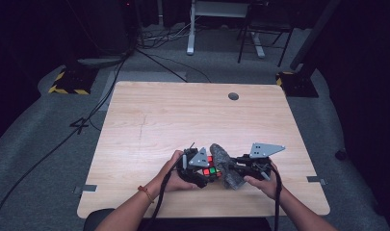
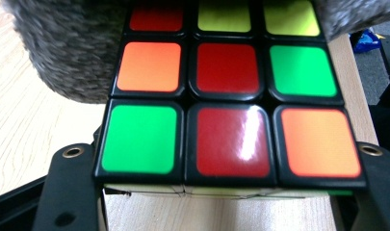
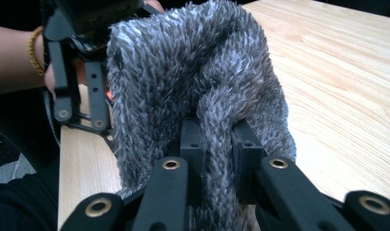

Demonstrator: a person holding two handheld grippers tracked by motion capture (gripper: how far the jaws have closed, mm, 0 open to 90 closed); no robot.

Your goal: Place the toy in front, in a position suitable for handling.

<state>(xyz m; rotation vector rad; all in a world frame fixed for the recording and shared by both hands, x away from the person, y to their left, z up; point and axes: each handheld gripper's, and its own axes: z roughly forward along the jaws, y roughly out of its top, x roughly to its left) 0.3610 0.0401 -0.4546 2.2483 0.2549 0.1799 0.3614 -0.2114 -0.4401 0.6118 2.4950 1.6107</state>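
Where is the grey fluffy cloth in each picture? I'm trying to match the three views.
High view: the cloth stands near the table's front edge, between the two hands, right of the puzzle cube.
Left gripper view: cloth at upper left, over the cube's corner, and at the top right.
Right gripper view: cloth in the centre, pinched by the jaws.
Shared landmark: the wooden table.

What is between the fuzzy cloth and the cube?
Nothing visible. The cloth, pinched in the right gripper, lies right against the cube, which the left gripper clamps by its sides.
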